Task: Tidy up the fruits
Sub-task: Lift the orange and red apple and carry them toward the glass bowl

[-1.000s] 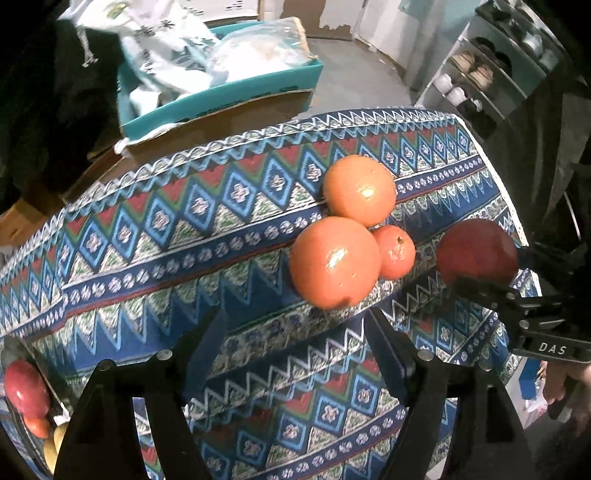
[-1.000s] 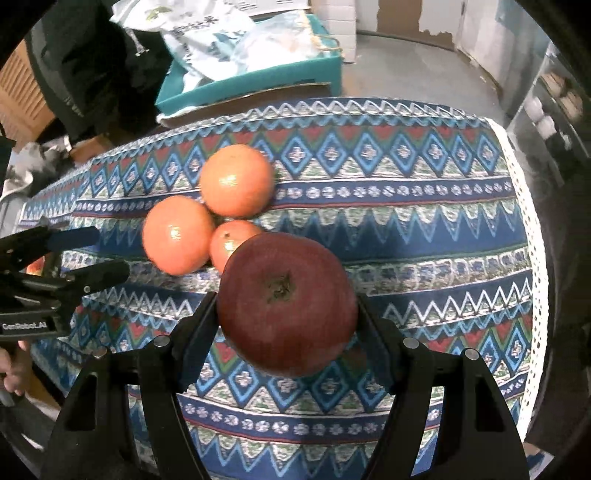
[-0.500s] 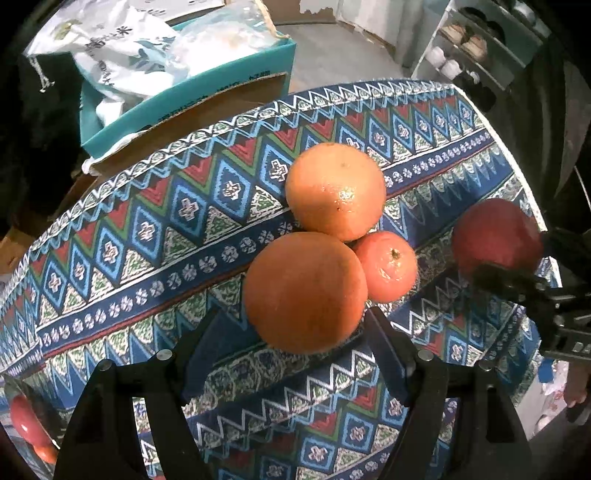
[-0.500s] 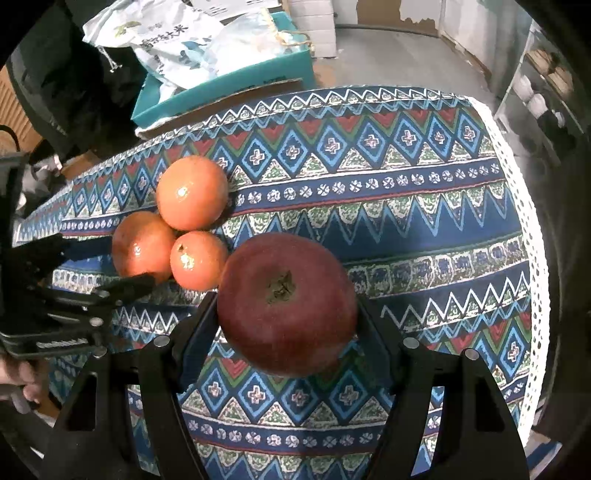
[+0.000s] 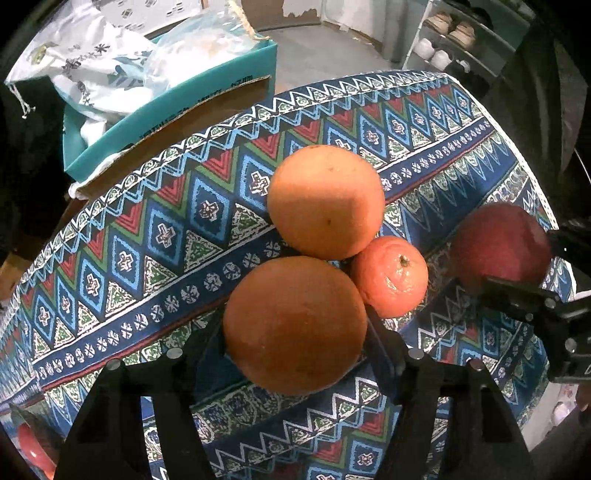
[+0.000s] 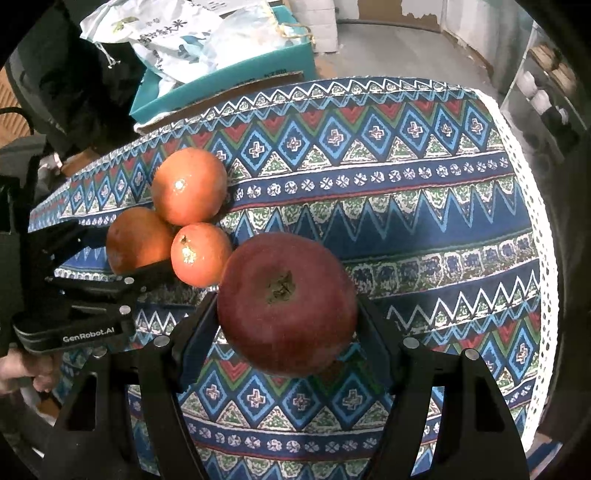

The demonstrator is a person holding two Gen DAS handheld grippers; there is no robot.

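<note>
While both tongs are busy w/ fruit, the step in hand looks like gathering: right tongs [image 6: 286,328] grip the dark red apple [image 6: 286,302] by its sides, held just beside the orange cluster and apparently clear of the cloth, though I can't tell for sure; left tongs [image 5: 295,347] sit around the near big orange [image 5: 293,325], fingers at both flanks, but whether they're already clamped or merely close I can't tell. Next move, as I judge it: firm up on that orange w/o knocking the far big orange [image 5: 325,201] or the small mandarin [image 5: 389,277], both touching it, since round fruit rolls; and the apple needs a resting spot it won't roll off. Bench is covered by a patterned cloth [image 6: 406,206], blue/red/green zigzags, white lace edge at right. Behind it: a teal box [image 6: 229,85] stuffed w/ printed bags [image 6: 173,33], bare floor, shelving w/ jars at far right. Something red shows at the left view's lower corner, unclear what.
</note>
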